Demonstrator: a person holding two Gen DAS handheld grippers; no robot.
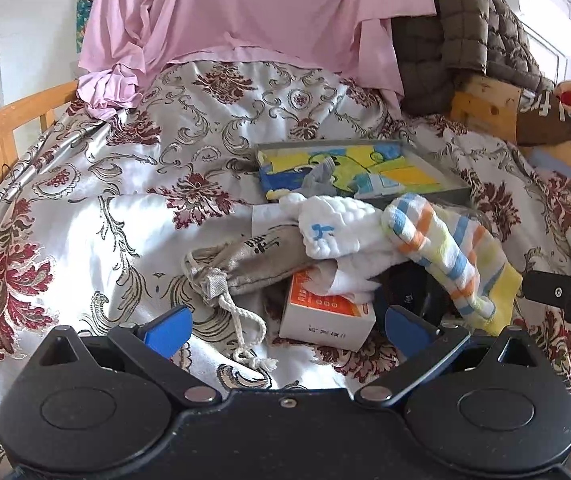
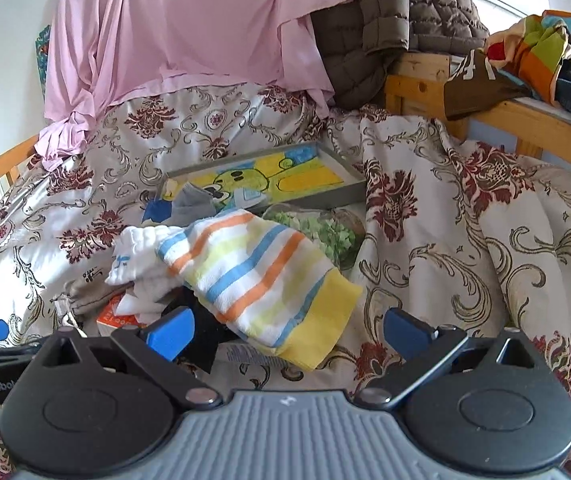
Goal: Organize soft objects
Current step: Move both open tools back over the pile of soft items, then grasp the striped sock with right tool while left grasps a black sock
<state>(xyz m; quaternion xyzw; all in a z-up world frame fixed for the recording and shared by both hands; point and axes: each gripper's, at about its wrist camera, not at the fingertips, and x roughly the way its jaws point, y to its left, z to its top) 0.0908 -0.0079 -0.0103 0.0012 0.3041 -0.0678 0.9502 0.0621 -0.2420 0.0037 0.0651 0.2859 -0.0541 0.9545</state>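
Observation:
A striped towel with a yellow end lies on a pile on the floral bedspread; it also shows in the left wrist view. A white cloth lies beside it, over a grey drawstring pouch and an orange-and-white box. A grey tray holding a yellow and blue towel sits behind. My left gripper is open, just short of the box and pouch cord. My right gripper is open, with the towel's yellow end between its fingers.
Pink sheet and a brown quilted jacket hang at the back. A wooden bed rail with piled clothes runs on the right. A clear bag of green bits lies beside the tray. A dark item lies under the towel.

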